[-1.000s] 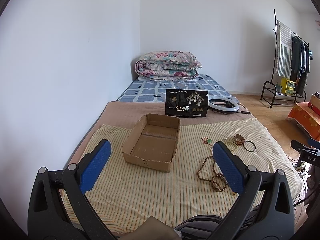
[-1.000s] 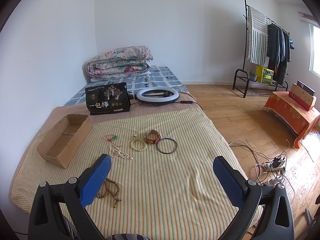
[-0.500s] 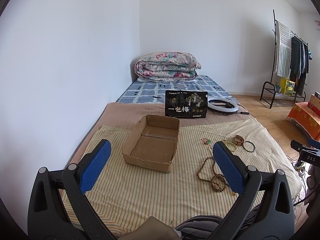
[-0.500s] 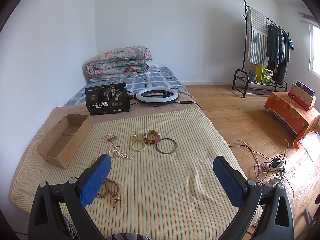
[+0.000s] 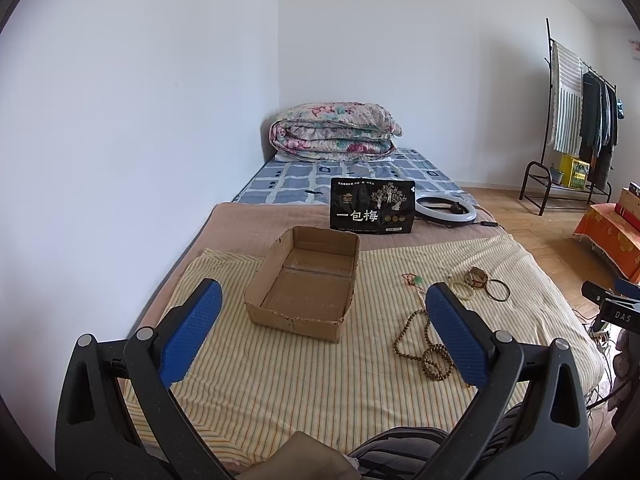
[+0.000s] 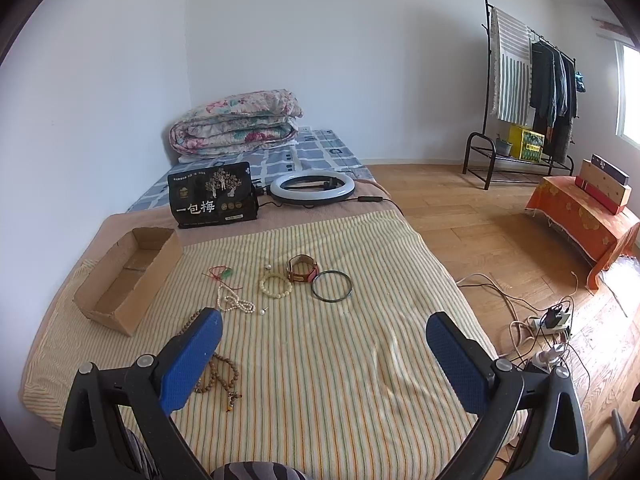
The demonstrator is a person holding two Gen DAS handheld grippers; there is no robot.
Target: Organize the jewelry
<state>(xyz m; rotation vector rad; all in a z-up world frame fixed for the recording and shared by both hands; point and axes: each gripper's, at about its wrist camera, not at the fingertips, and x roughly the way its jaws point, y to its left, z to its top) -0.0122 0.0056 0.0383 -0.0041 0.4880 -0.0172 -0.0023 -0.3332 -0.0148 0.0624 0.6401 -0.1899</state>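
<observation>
An empty cardboard box [image 5: 304, 284] [image 6: 128, 272] sits on the striped yellow bed cover [image 6: 320, 360]. To its right lie a brown bead string [image 5: 420, 348] [image 6: 220, 372], a white pearl string [image 6: 234, 302], a cream bead bracelet [image 6: 276, 286], a red cord with a green pendant [image 6: 222, 274], a brown watch [image 6: 302, 268] and a dark bangle [image 6: 332, 286]. My left gripper [image 5: 320, 332] is open and empty, held above the near edge of the bed before the box. My right gripper [image 6: 322, 356] is open and empty, held above the cover short of the jewelry.
A black printed bag [image 6: 214, 200] and a ring light [image 6: 312, 188] lie behind the cover, with a folded quilt [image 6: 236, 122] at the wall. To the right are wooden floor, cables and a power strip [image 6: 552, 324], a clothes rack [image 6: 532, 100] and an orange-covered stand [image 6: 580, 216].
</observation>
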